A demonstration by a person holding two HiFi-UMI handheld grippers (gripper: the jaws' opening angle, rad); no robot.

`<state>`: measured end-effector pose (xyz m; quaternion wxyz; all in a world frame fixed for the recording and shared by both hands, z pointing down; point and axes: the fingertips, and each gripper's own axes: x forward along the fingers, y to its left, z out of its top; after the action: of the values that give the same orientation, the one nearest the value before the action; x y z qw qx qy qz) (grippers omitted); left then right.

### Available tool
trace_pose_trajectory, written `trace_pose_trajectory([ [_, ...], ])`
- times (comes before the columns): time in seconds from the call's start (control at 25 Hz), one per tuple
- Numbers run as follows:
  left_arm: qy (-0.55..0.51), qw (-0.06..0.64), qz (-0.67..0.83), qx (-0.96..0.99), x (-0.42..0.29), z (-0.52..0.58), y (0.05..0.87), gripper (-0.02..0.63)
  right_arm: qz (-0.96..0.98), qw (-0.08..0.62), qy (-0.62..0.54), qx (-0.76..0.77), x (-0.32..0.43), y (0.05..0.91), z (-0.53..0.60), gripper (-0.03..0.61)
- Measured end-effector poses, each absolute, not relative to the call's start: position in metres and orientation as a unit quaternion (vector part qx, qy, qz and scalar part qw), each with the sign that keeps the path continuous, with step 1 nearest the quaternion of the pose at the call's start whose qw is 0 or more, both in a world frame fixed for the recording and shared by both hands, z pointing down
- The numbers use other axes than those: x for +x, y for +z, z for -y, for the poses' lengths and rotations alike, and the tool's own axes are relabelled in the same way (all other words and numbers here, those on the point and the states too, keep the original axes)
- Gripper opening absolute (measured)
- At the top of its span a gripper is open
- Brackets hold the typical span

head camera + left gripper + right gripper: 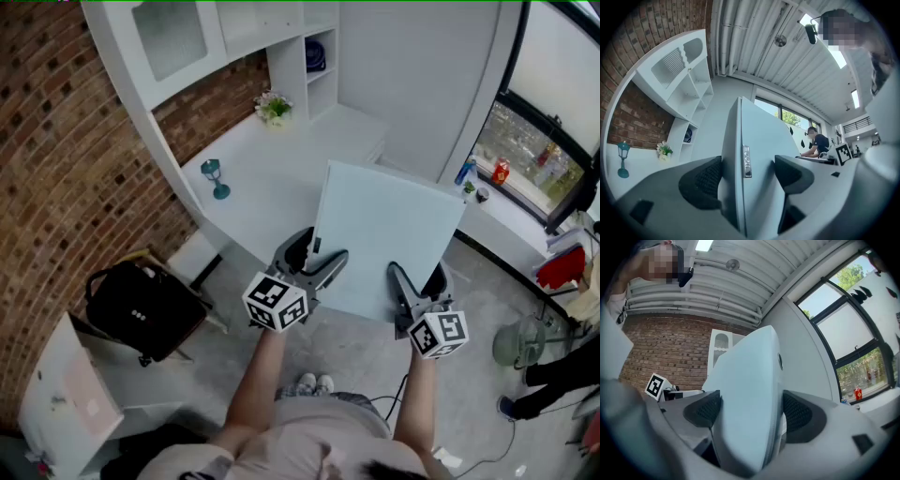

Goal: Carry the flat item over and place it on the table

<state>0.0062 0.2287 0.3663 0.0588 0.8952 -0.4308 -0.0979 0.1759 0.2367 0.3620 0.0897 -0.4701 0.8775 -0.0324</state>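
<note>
My left gripper (317,259) and right gripper (419,286) are both clamped on the panel (384,230), near edge. Table (272,183) sits just beyond.

The person is wearing a pale beige short-sleeved top (309,439) and light shoes (314,384); the left gripper (317,255) and right gripper (419,281) are showing grey moulded bodies with dark ribbed pads (708,180); each is carrying a white cube (275,302) bearing black square markers.
</note>
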Motion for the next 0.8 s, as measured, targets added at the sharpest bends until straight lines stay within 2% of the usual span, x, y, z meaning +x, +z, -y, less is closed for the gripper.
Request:
trace_pose_trajectory([
  [0.8, -0.097, 0.067, 0.428, 0.896, -0.0028, -0.2241, 0.3737, 0.342, -0.876, 0.086, -0.033, -0.473, 0.1666, 0.3675, -0.2343, 0.431],
])
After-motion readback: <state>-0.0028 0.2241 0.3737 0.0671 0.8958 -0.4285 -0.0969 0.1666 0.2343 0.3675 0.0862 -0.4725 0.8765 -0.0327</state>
